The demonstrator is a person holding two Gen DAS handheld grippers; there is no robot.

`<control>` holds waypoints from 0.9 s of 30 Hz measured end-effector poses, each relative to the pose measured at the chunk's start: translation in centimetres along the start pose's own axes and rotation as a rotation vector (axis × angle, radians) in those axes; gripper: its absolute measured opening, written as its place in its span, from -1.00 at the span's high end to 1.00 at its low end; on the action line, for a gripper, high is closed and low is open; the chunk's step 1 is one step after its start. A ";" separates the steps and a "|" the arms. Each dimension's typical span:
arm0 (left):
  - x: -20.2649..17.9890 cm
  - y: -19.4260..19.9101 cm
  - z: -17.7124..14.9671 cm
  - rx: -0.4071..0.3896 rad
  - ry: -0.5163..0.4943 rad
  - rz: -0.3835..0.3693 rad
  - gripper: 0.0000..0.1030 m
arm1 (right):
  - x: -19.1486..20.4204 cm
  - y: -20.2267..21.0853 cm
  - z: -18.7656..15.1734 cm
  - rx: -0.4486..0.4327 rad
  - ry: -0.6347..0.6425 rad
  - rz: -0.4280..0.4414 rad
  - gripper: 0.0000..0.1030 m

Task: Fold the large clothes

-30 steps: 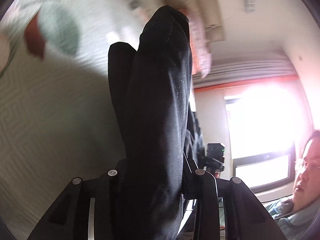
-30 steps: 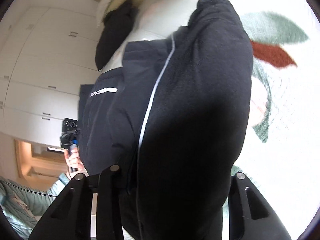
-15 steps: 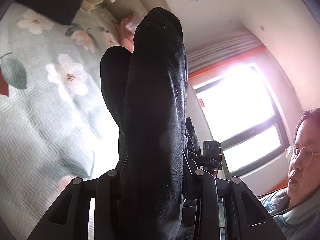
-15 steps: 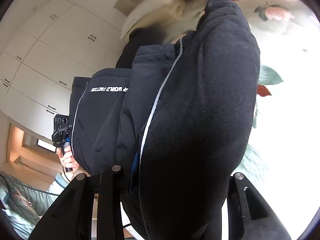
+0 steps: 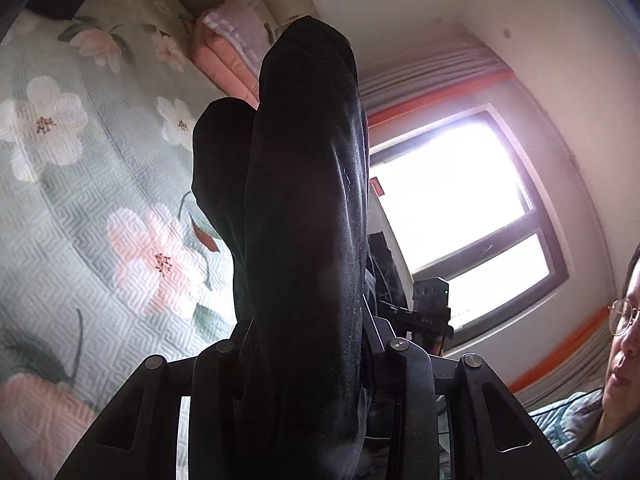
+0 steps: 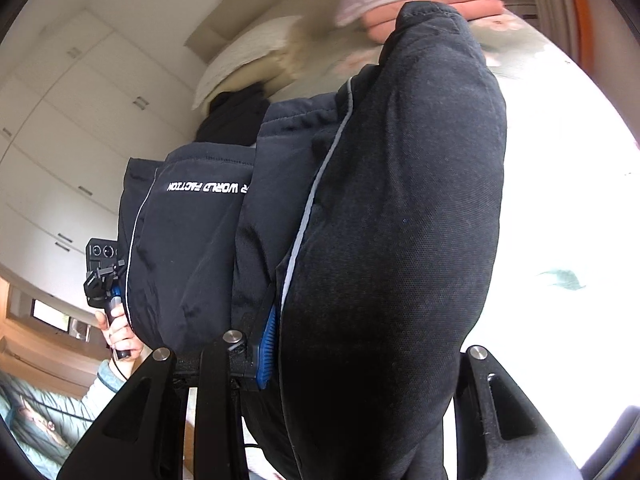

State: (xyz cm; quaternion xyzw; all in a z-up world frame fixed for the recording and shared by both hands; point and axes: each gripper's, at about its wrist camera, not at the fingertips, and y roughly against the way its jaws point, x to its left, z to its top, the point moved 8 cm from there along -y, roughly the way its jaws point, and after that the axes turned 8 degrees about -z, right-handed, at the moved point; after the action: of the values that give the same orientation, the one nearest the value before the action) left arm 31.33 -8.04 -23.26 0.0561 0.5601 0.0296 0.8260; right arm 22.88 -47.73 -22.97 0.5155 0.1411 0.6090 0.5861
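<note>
A large black padded jacket (image 6: 384, 208) with grey piping and white lettering hangs in the air between both grippers. My right gripper (image 6: 340, 360) is shut on a thick bunch of its fabric, which hides the fingertips. My left gripper (image 5: 308, 352) is shut on another bunch of the same jacket (image 5: 304, 184), which rises up the middle of the left wrist view and hides the fingertips. The left gripper also shows in the right wrist view (image 6: 102, 268), held in a hand at the jacket's far edge. The right gripper also shows in the left wrist view (image 5: 430, 312).
A bed with a pale green floral quilt (image 5: 80, 208) lies below. Folded pink bedding (image 5: 228, 52) and a cream pillow (image 6: 248, 56) sit at its head, next to a dark garment (image 6: 236, 116). A bright window (image 5: 460, 216) and white wardrobes (image 6: 72, 128) flank the bed. The person's face (image 5: 624, 344) is close.
Both grippers have swung with the jacket held. The views have tilted from the quilt toward the head of the bed, the window and the wardrobes. The jacket has spread wider between them.
</note>
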 end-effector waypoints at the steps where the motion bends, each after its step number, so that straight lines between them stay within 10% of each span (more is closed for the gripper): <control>1: 0.8 -1.9 -0.1 -0.002 0.008 0.007 0.27 | -1.8 -0.1 0.7 0.006 -0.004 -0.007 0.20; 12: 14.2 -15.0 -2.0 -0.007 0.211 0.122 0.27 | -17.7 -9.9 5.5 0.141 -0.077 -0.065 0.20; 18: 23.1 -11.8 -4.7 -0.130 0.471 0.118 0.08 | -26.6 -15.0 3.9 0.169 -0.361 0.058 -0.03; 27: 22.3 -8.4 -5.5 -0.122 0.461 0.221 -0.14 | -28.1 -14.7 4.0 0.185 -0.401 0.056 -0.38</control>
State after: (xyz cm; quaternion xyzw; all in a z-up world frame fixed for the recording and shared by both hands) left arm 34.34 -13.56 -46.93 0.0588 0.7213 0.1656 0.6700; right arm 28.27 -69.62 -45.64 0.6815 0.0626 0.4947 0.5356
